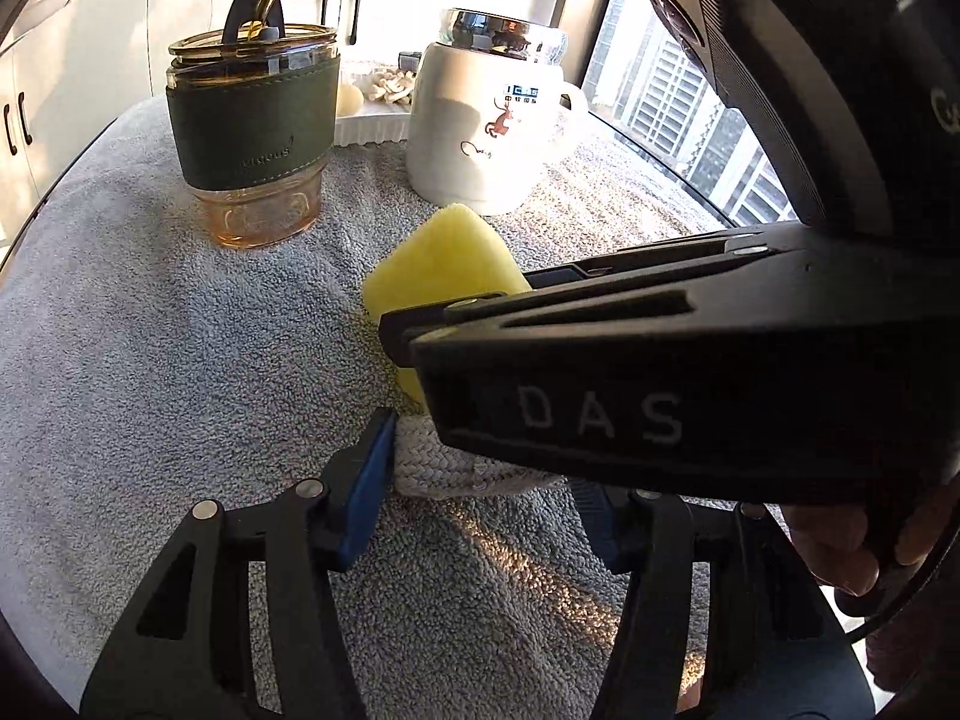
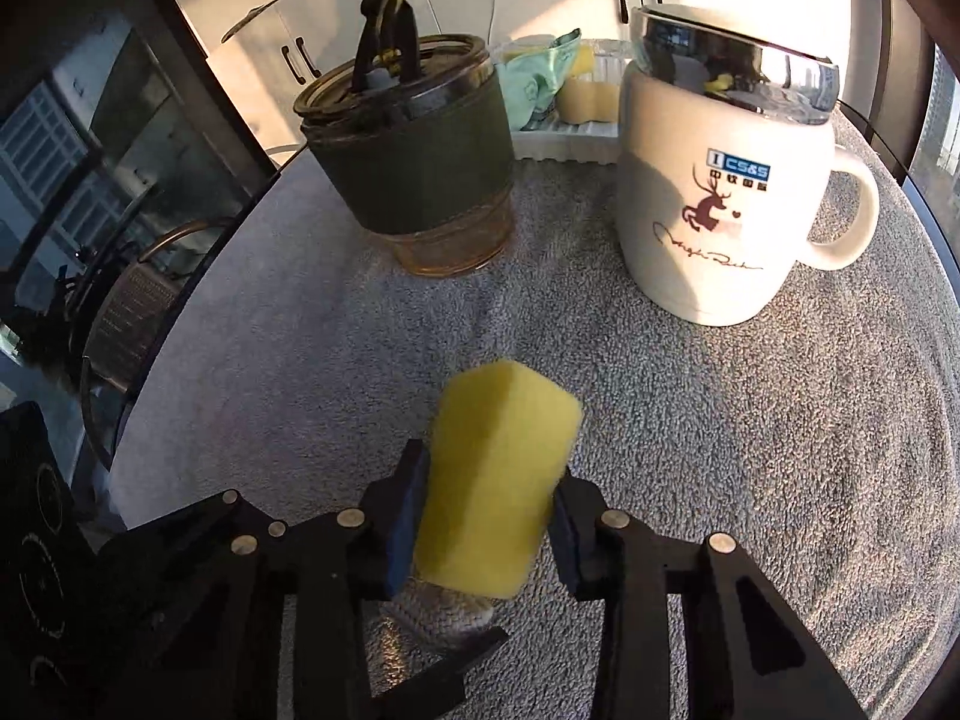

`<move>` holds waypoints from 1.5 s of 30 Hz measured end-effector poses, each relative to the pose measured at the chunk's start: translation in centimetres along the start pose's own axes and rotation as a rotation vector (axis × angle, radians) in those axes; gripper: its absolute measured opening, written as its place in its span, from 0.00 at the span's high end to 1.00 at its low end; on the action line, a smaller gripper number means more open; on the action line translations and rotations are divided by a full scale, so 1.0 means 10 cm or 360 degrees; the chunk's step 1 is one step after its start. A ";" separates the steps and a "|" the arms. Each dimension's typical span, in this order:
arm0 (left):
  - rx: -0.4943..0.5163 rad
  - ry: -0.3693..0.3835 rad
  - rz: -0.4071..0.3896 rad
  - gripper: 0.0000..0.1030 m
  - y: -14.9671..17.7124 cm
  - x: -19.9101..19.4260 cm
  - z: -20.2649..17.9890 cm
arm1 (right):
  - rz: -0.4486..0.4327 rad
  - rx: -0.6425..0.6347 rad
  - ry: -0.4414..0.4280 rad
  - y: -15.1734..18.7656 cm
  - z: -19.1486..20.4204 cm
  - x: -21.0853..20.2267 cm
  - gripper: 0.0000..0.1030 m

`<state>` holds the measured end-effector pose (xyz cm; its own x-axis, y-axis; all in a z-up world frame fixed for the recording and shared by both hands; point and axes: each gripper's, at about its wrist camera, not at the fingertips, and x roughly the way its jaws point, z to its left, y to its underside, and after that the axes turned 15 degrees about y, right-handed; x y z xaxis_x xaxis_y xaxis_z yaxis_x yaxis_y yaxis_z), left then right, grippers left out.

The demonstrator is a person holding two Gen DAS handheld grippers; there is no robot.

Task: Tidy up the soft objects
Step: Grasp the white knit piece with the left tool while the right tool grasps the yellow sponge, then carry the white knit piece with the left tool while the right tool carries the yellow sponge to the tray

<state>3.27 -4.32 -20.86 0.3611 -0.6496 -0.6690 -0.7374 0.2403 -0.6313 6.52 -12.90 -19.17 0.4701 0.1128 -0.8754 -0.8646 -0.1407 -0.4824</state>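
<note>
While your right gripper [image 2: 489, 525] points down at the grey terry towel [image 2: 690, 450] covering the table, its blue pads [image 2: 408, 516] press both sides of the yellow rectangular sponge [image 2: 498, 480], pinching it just above a white woven cloth [image 2: 444, 618]. Your left gripper [image 1: 480, 504] has one blue pad touching that same white woven cloth [image 1: 438, 462]; its other pad sits mostly behind the right gripper's black body, so you cannot tell whether it truly grips. Farther back stand an amber glass cup with a green sleeve [image 2: 414, 180] and a white ceramic mug with a chrome lid [image 2: 720, 204], with a white ribbed tray [image 2: 564, 144] behind them.
</note>
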 end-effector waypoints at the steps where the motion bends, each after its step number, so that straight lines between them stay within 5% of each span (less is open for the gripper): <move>1: -0.0017 0.0016 -0.0005 0.49 0.00 -0.02 0.02 | -0.0005 -0.0007 0.0011 0.00 0.02 -0.01 0.64; 16: -0.0033 -0.0002 -0.0115 0.49 0.03 -0.38 0.08 | -0.0129 0.0161 0.0030 0.12 -0.40 -0.42 0.68; 30: -0.0072 -0.0218 -0.0211 0.49 -0.10 -0.69 0.43 | -0.0089 0.0381 0.0222 0.31 -1.08 -0.46 0.68; 45: -0.0199 -0.0455 -0.0284 0.49 -0.45 -0.85 1.07 | -0.0087 0.0436 0.0336 0.06 -1.50 -0.45 0.68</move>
<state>9.63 7.83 -16.48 0.6225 -0.4408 -0.6466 -0.7061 0.0398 -0.7070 6.53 -28.29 -15.99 0.5188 -0.0973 -0.8494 -0.8391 0.1321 -0.5277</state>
